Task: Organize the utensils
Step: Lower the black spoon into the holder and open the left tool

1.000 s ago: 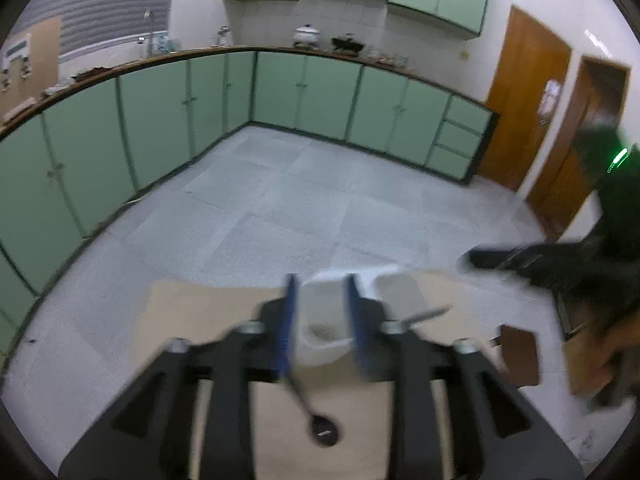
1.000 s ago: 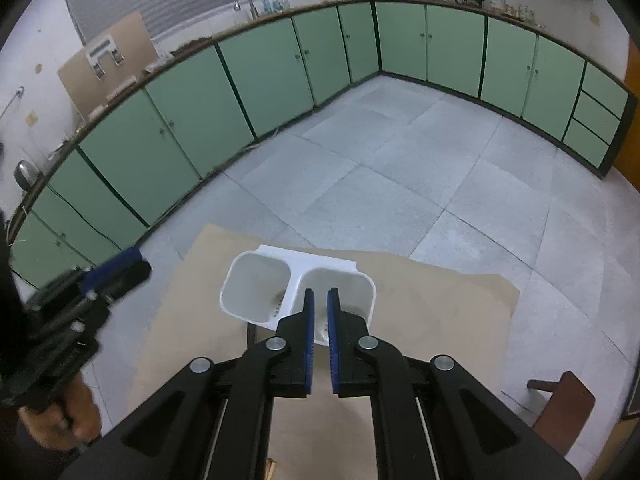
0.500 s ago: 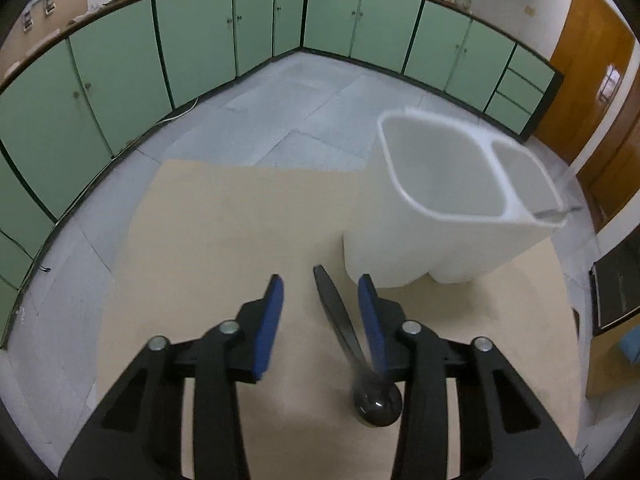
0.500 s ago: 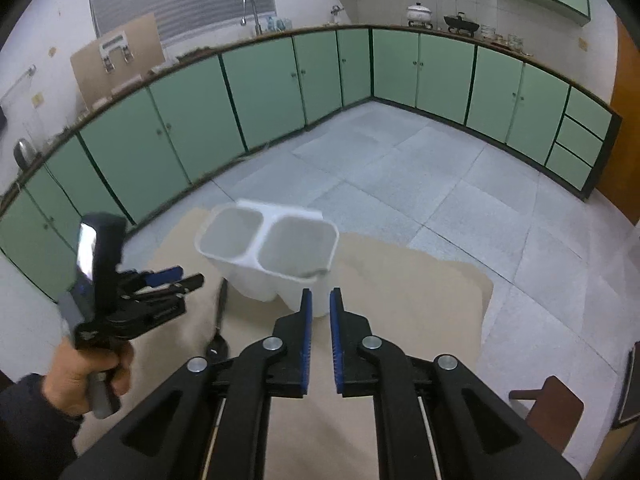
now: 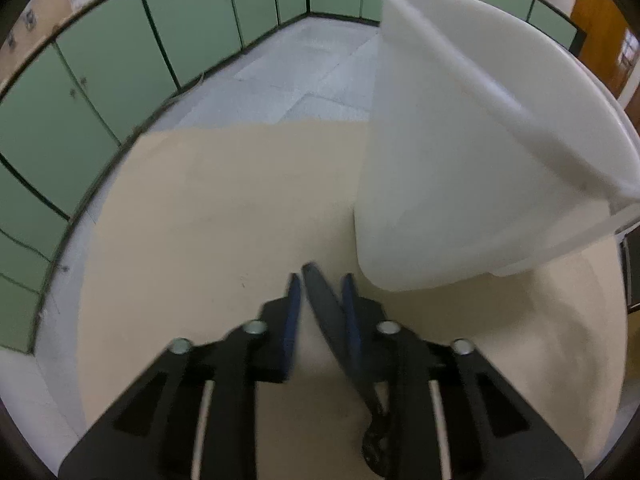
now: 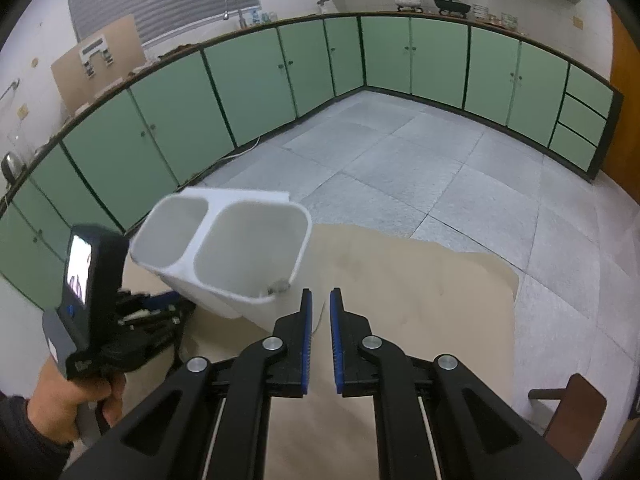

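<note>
Spoon (image 5: 326, 312) first: it is black, and it lies flat on the tan table (image 5: 200, 220), low on my left side. My left gripper (image 5: 318, 300) is down around its handle. One blue finger is on each side of the handle. The right finger looks like it touches the handle, but there is a gap on the left, so the fingers are not squeezed yet. The round end of the spoon points back toward me, under the gripper.

Next to the spoon, a bit to the right, stands the white holder (image 6: 224, 252). It has two cups side by side. The left cup looks empty. In the right cup I see a small silver thing (image 6: 278, 287) at the near edge. I think it is the tip of a utensil, but it is too small to be sure.

On the right, my right gripper (image 6: 319, 312) hangs above the table just past the holder. Its fingers are close together with a small gap, and they hold nothing.

So maybe one utensil is put away. The spoon is not picked up yet. I think I must squeeze it, lift it and drop it in a cup.
</note>
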Demonstrator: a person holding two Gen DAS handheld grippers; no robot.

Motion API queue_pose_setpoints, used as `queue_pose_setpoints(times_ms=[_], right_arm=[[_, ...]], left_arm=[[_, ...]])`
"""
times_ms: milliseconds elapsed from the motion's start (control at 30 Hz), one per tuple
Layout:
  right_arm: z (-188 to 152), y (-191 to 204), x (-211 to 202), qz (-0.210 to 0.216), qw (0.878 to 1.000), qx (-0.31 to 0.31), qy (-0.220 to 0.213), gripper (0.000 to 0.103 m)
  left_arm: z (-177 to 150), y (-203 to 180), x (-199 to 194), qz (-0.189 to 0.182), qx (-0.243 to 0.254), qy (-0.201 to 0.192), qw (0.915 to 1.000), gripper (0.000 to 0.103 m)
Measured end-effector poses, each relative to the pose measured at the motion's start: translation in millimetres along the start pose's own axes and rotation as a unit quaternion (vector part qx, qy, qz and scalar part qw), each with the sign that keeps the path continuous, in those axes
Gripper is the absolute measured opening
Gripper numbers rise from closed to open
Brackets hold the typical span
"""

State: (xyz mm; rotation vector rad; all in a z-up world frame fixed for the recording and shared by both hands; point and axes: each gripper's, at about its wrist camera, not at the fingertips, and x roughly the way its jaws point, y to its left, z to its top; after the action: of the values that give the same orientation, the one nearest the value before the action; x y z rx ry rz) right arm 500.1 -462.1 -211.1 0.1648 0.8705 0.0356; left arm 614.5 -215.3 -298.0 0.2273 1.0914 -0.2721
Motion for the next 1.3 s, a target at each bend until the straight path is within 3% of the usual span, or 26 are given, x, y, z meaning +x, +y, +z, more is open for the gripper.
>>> queue_pose_setpoints(times_ms=[200,367,500,633,833,1300], right_arm=[[-4.2,1.8,-3.0,-0.005,1.000,-0.009,0.001,0.009],[-4.8,4.2,-13.2,-0.011,1.000,-0.016,0.000,0.009],[-3.6,13.5,-23.9,-0.012,1.000,-0.025,-0.004,0.009],[-2.7,20.2,-31.9,-0.012,0.999,-0.029,-0.007,0.009],[-1.3,22.9,-34.1,-0.017,0.999,-0.031,-0.007,0.009],[1.7,13.4,-28.8,-0.018,1.000,-0.019,-0.004,0.009]], left_arm=[[-16.0,3.5,-27.9,-0.001,0.011,-0.038,0.9992,0.012],[-22.8,10.4,-91.8,-0.028,-0.001,-0.115,0.9930,0.011],[-6.3,20.9,-147.4,-0.071,-0.028,-0.193,0.9782,0.011],[3.7,7.0,-193.4,-0.083,-0.028,-0.251,0.9640,0.011],[26.3,-33.0,-205.0,-0.094,-0.023,-0.265,0.9592,0.010],[61.6,-26.7,-192.6,-0.096,-0.013,-0.278,0.9555,0.009]])
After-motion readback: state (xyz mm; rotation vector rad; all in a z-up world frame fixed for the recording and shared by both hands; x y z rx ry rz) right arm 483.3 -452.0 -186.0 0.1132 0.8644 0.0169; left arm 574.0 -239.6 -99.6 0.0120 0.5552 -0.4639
